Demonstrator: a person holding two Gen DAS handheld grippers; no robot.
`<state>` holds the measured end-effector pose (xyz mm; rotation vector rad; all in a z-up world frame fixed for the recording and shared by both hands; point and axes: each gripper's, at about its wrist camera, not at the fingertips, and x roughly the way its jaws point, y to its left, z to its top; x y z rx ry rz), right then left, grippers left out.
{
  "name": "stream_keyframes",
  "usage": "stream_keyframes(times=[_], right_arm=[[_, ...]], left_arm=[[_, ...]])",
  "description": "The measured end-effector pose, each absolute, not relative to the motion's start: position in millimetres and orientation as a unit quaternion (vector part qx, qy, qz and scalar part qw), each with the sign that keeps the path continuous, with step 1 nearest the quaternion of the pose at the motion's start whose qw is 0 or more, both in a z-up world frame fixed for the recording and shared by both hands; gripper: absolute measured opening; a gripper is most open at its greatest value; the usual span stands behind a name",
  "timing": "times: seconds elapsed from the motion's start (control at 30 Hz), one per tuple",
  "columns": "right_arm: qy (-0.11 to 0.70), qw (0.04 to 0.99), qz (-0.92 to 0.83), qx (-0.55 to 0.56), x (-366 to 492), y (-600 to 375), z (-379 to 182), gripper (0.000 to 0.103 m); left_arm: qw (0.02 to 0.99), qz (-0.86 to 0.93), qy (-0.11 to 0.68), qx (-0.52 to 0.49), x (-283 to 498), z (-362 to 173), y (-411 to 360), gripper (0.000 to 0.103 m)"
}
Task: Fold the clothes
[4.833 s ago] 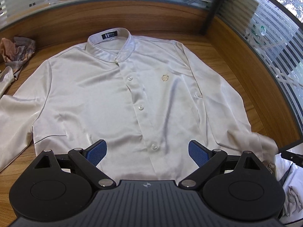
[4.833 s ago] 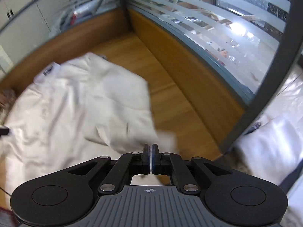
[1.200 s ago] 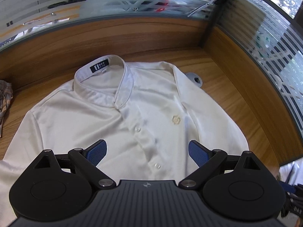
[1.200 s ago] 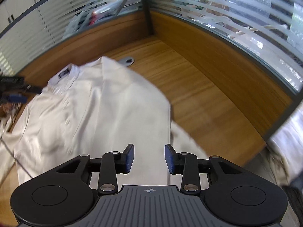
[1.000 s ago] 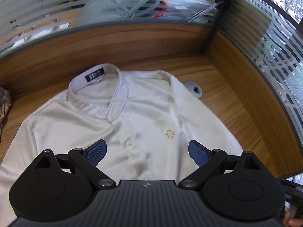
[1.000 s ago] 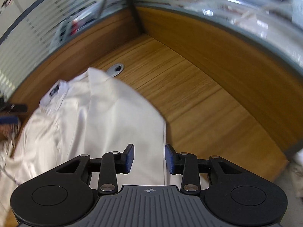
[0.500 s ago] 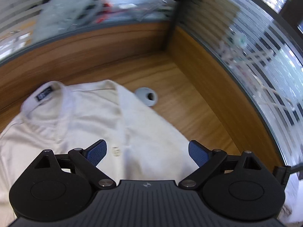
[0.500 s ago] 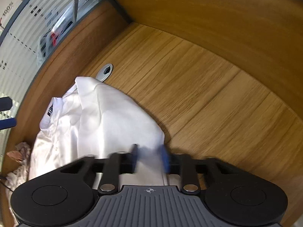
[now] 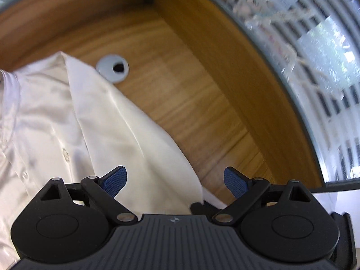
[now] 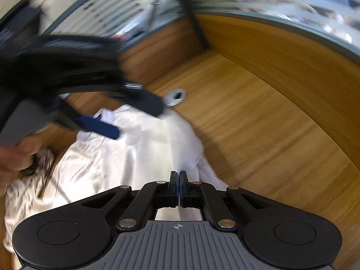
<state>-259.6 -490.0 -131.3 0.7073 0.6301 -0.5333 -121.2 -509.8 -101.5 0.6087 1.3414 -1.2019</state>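
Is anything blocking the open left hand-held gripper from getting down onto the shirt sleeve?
Nothing visible. The left hand-held gripper hangs open directly over the folded sleeve of the shirt. The grey desk grommet lies beside the shoulder, off that path.

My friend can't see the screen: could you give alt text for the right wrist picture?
The right hand-held gripper is shut on an edge of a white shirt lying on a wooden table. The blurred left hand-held gripper hangs open above it.

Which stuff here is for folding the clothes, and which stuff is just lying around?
For the job:
white shirt
right gripper, shut on the shirt
left gripper, open

Just lying around:
grey cable hole cover
crumpled cloth
wooden table
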Motion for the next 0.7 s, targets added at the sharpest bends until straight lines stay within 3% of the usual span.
stream_keyframes(times=[0.1, 0.2, 0.27, 0.33, 0.47, 0.6, 0.7], right_arm=[[0.310, 0.874, -0.236, 0.292, -250.4, -476.2, -125.4, 0.003], [0.314, 0.885, -0.222, 0.262, -243.6, -467.0, -120.1, 0.003], [0.316, 0.888, -0.216, 0.256, -240.9, -465.5, -119.5, 0.003], [0.321, 0.887, -0.212, 0.253, -240.8, -466.7, -119.7, 0.004], [0.335, 0.888, -0.198, 0.244, -244.1, -472.5, -119.0, 0.005], [0.349, 0.886, -0.203, 0.230, -255.1, -493.4, -118.4, 0.027], [0.366, 0.883, -0.210, 0.204, -255.5, -506.9, -123.0, 0.030]], left_arm=[[0.573, -0.499, 0.593, 0.267, -120.5, -114.8, -508.4, 0.091], [0.564, -0.483, 0.612, 0.271, -118.9, -128.1, -506.3, 0.069], [0.560, -0.479, 0.621, 0.268, -115.3, -134.1, -503.8, 0.024], [0.563, -0.477, 0.623, 0.260, -110.0, -136.6, -500.0, 0.005], [0.574, -0.482, 0.611, 0.253, -104.6, -128.5, -494.7, 0.004], [0.576, -0.483, 0.612, 0.245, -99.6, -123.3, -492.1, 0.004], [0.578, -0.484, 0.616, 0.230, -95.5, -120.2, -488.8, 0.004]])
